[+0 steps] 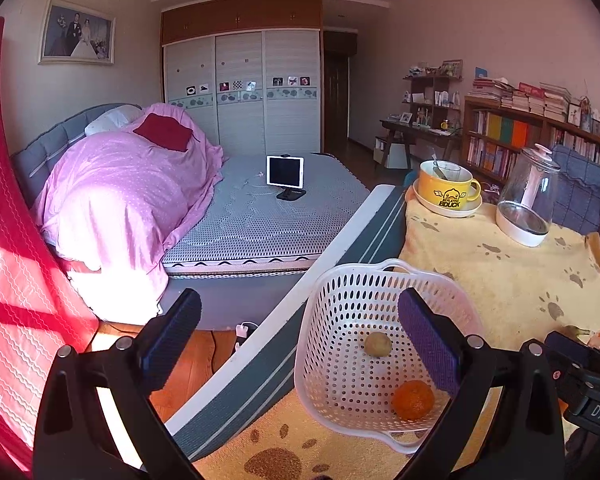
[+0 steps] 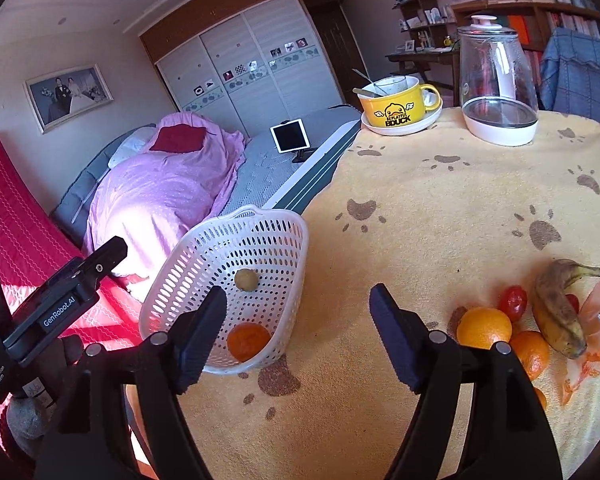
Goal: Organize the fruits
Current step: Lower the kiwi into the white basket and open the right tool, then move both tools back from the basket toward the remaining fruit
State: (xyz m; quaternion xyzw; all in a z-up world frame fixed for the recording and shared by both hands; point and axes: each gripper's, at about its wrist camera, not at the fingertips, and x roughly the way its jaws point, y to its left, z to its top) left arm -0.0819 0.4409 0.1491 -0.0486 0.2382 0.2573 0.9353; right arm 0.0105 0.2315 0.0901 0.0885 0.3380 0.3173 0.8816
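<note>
Nearest the viewer, the right gripper (image 2: 298, 332) hovers above a yellow cloth (image 2: 420, 208) printed with brown paw marks, its two dark fingers spread wide with nothing between them. The left gripper (image 1: 300, 340) is also spread wide and empty; its right finger hangs over the white basket (image 1: 332, 292), its left finger out past the table edge above the floor.

The white perforated basket sits at the left edge of the cloth. Inside it lie an orange mandarin (image 1: 413, 399) at the near end and a small yellowish-brown round fruit (image 1: 378, 344) farther in, the two apart.

To the right on the cloth, well apart from the basket, is a cluster of loose fruit: a large orange (image 2: 484, 328), a smaller orange (image 2: 530, 354) touching it, a red tomato (image 2: 513, 302) just behind, and a browning banana (image 2: 558, 312) beside a crumpled clear bag (image 2: 596, 336) with orange print.

Farther back on the cloth stand a yellow mug (image 2: 396, 106) with a duck print, resting on a white saucer with a spoon in it, and a clear glass kettle (image 2: 498, 84) on a white base.

Beyond the table is a bed (image 1: 260, 216) with a pink quilt and a propped tablet (image 1: 285, 172).
</note>
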